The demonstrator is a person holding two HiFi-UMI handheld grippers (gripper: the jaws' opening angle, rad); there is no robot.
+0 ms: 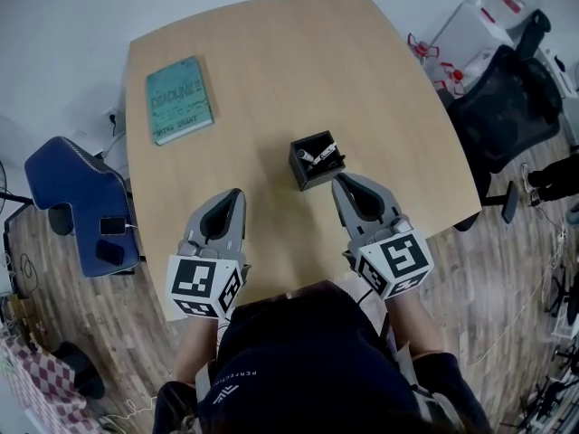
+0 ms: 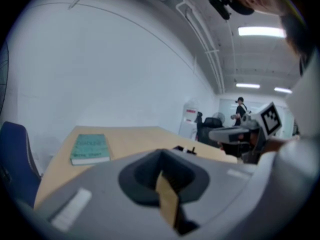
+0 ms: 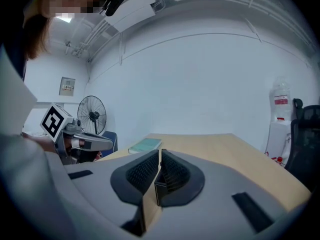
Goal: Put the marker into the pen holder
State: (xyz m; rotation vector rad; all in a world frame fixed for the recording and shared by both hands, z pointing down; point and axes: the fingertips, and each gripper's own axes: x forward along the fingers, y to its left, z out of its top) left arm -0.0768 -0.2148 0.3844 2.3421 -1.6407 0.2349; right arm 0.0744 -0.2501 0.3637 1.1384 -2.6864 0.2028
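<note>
Left claw: clenched, jaws together on nothing, over the near part of the counter.
Right claw: likewise clenched and empty, tips just near of the pen holder.
Marker, place: inside the pen holder, leaning tilted, its upper end at the rim.
Marker, look: pale barrel with dark ends. It is too small to tell whether a second pen lies beside it.
Marker, handling (judged): light and stiff, not fragile. The smooth barrel is likely to slip in a loose pinch.
Marker, hold (judged): across the mid-barrel. As it stands now, only the upper end offers itself.
Pen holder: black, square, open-topped, mid-counter, upright.
Counter: pale wood with rounded corners.
Book: teal cover, flat at the far left, well apart from the pen holder.
Task (judged): complete as things lie.
</note>
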